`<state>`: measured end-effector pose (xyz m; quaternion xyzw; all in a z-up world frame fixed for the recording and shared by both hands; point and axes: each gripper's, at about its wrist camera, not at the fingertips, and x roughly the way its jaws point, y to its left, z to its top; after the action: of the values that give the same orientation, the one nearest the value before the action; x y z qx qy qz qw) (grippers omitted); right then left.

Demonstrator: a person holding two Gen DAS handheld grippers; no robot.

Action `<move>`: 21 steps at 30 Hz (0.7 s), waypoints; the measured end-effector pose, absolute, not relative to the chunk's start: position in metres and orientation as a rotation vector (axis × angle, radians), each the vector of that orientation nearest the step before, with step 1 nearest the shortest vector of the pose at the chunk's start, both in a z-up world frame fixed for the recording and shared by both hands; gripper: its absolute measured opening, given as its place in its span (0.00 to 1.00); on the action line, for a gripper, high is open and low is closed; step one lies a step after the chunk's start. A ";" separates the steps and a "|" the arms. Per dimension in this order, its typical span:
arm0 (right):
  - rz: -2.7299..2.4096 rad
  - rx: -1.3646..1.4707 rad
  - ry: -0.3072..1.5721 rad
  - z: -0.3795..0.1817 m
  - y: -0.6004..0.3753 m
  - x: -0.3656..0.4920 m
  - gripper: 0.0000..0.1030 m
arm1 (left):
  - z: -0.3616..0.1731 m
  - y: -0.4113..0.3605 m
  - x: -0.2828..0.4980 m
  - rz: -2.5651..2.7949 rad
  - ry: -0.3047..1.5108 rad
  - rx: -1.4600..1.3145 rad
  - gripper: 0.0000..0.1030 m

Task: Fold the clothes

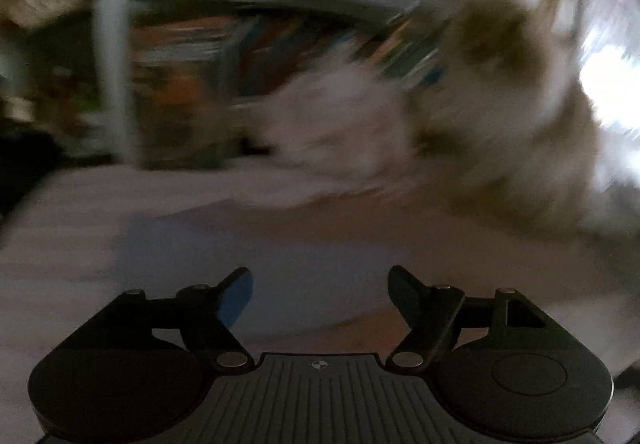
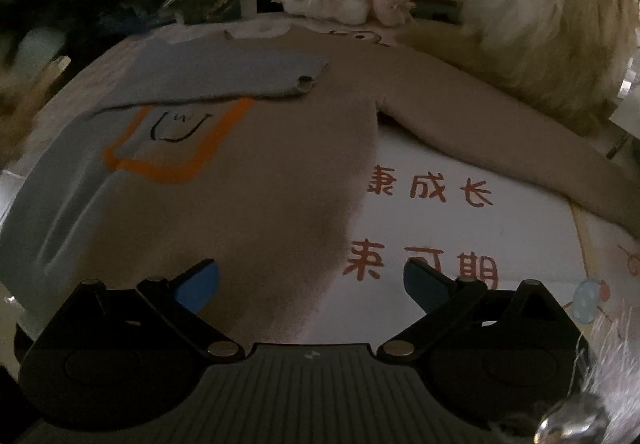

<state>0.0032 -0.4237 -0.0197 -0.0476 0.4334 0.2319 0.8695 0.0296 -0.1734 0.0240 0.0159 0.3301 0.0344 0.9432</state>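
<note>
While both jaws gape empty — sweater [image 2: 248, 180] sleeve [image 2: 224, 80] folded | right sleeve [image 2: 500, 132] outstretched — mat [image 2: 460, 228] bare

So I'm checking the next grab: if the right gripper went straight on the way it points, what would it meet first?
Probably the sweater lying flat: its body edge, where it meets the printed sheet. The open right gripper straddles that edge, though depth is unclear.

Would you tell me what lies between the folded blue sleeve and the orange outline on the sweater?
In the right wrist view, only bare sweater knit lies between the blue sleeve and the orange outline.
</note>
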 end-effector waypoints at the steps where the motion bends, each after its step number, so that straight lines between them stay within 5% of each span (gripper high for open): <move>1: 0.478 -0.089 0.909 -0.020 -0.423 0.003 0.95 | 0.018 -0.166 0.019 0.121 0.697 0.091 0.75; 9: 0.377 -0.096 0.934 -0.022 -0.410 -0.006 0.78 | -0.010 -0.081 -0.037 0.290 0.830 -0.024 0.77; 17: 0.293 -0.108 0.920 -0.018 -0.387 -0.022 0.44 | -0.024 -0.038 -0.041 0.223 0.854 -0.217 0.73; 20: 0.268 -0.126 0.902 -0.018 -0.377 -0.027 0.33 | -0.030 -0.032 -0.038 0.181 0.847 -0.280 0.53; 21: 0.260 -0.114 0.903 -0.018 -0.375 -0.028 0.30 | -0.030 -0.031 -0.037 0.163 0.846 -0.285 0.35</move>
<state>-0.0281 -0.3749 -0.0181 -0.0548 0.4349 0.1250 0.8901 -0.0370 -0.0309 -0.0303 -0.1377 0.4086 0.0786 0.8988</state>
